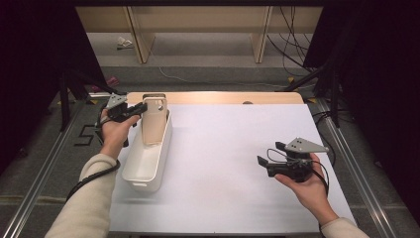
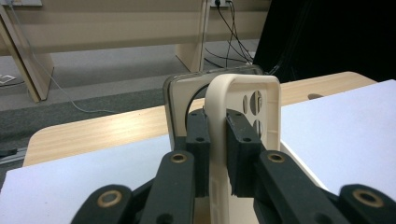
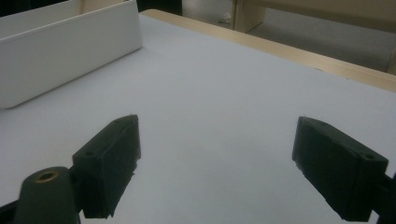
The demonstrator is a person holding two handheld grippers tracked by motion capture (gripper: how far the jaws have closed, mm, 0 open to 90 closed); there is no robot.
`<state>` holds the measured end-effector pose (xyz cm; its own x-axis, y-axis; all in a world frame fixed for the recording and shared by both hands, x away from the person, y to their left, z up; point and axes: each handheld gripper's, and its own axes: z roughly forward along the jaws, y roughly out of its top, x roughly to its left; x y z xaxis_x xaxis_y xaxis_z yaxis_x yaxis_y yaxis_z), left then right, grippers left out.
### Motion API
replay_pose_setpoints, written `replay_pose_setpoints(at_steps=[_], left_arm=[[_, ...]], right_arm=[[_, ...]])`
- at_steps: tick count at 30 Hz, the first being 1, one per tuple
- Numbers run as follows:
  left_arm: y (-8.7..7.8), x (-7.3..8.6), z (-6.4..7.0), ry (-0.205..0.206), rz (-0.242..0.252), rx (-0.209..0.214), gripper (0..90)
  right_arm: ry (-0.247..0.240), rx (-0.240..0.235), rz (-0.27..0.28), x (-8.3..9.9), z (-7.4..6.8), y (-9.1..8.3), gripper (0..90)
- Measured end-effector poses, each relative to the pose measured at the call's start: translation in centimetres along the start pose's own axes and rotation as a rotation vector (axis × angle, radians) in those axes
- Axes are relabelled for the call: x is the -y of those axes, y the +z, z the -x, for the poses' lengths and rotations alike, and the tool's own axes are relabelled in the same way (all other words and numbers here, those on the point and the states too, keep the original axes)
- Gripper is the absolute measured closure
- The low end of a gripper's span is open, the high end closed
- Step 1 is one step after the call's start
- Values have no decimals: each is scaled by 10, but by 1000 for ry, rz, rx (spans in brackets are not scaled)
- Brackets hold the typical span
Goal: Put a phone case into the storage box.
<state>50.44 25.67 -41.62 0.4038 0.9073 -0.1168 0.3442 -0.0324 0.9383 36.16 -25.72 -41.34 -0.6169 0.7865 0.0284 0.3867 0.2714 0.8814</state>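
Observation:
A beige phone case (image 1: 154, 121) stands upright at the far end of a long white bin (image 1: 144, 166) on the left of the table. My left gripper (image 1: 140, 107) is shut on the case's upper left edge. In the left gripper view the two black jaws clamp the case's rim (image 2: 218, 135), and the camera cut-outs (image 2: 255, 105) show to the right. A second, clear-edged case (image 2: 180, 93) stands just behind it. My right gripper (image 1: 270, 155) hovers open over the white sheet at the right, with nothing between its fingers (image 3: 109, 161).
A white sheet (image 1: 228, 163) covers most of the wooden table (image 1: 218, 97). The bin's white wall (image 3: 60, 51) shows at the upper left in the right gripper view. Wooden furniture legs (image 1: 141, 34) and cables (image 1: 289, 44) lie on the floor beyond the table.

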Motion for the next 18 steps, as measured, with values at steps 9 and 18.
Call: replay_pose_setpoints(at_steps=[9,18], left_arm=[[6,2,-3,-23,-53,-62,724],[6,-3,3,-11,-88,-123,522]], right_arm=[[-1,0,0,0,0,0,161],[0,0,0,0,0,0,161]])
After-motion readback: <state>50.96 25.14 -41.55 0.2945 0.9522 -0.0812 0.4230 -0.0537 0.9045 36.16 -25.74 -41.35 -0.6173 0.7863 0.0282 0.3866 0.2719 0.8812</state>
